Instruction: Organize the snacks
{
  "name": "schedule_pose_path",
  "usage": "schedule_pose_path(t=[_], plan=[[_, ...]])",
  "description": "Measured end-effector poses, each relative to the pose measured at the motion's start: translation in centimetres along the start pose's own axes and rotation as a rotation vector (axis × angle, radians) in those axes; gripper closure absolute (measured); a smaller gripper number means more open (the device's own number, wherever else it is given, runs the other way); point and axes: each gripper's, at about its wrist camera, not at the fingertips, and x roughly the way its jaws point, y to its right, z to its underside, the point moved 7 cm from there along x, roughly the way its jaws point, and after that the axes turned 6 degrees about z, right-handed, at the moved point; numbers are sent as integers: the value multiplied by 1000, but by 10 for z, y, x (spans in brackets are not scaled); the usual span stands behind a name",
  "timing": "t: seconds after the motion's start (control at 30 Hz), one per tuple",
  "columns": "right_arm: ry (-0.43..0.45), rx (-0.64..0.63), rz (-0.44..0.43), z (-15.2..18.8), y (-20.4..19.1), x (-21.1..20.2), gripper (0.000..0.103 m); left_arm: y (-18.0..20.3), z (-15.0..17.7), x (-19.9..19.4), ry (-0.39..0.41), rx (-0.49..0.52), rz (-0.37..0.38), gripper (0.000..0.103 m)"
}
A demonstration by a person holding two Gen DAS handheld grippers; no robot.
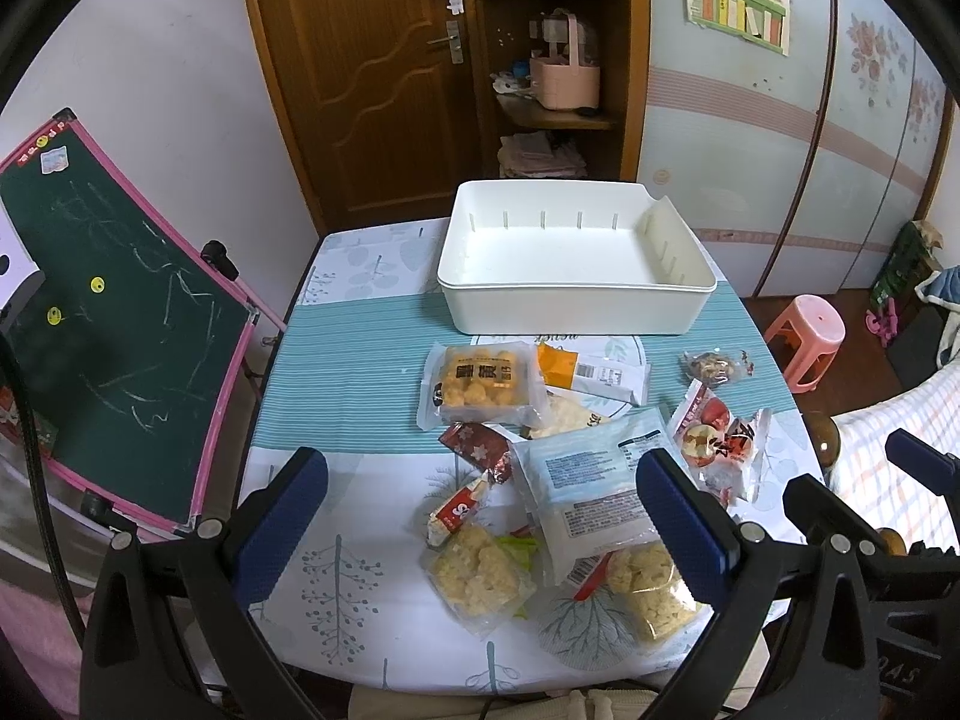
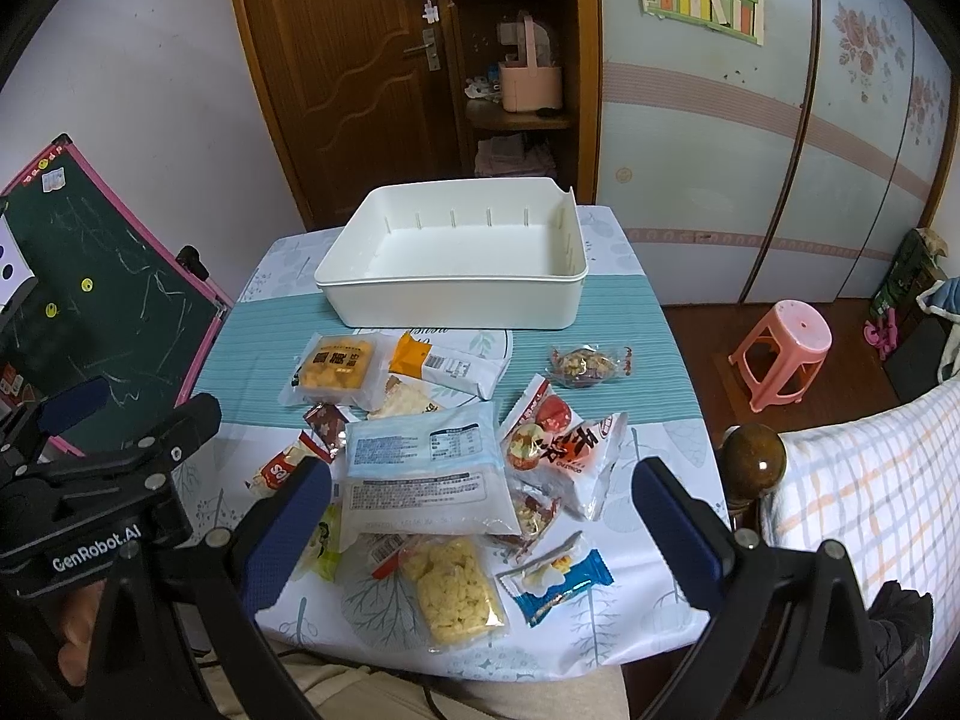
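1. Progress: nothing sorted yet, by the look of it. The white organizer bin [image 1: 576, 258] stands empty at the far edge of the worktop [image 1: 336, 372]; every snack lies loose on the worktop in front of it.
2. Remaining: the whole pile, judged as a dozen or so packets to be moved into the bin.
3. Row nearest the bin: yellow cake packet [image 2: 336, 369], orange-and-white bar wrapper [image 2: 447, 369], and a small clear nut-cluster packet [image 2: 585, 366] apart toward the right edge.
4. Middle of the heap: two pale blue flat pouches [image 2: 423, 471], overlapping; red-and-white fruit packet [image 2: 561, 441] beside them on the right.
5. Near edge: clear puffed-rice bar packets [image 2: 453, 588], blue candy wrapper [image 2: 555, 582], and small red sachets [image 2: 282, 468] toward the left edge.
6. Left tongs [image 1: 480, 516]: spread wide, holding nothing, above the near edge.
7. Right tongs [image 2: 480, 528]: spread wide, holding nothing, above the near edge.
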Motion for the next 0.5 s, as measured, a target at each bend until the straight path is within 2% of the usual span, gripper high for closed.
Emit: schedule_pose_path(t=[0.2, 0.5], plan=[[6, -4, 0, -1, -1, 0, 2, 4, -4, -1, -5, 5, 15, 1], [20, -13, -5, -4, -1, 1, 2, -5, -9, 5, -12, -38, 79, 1]])
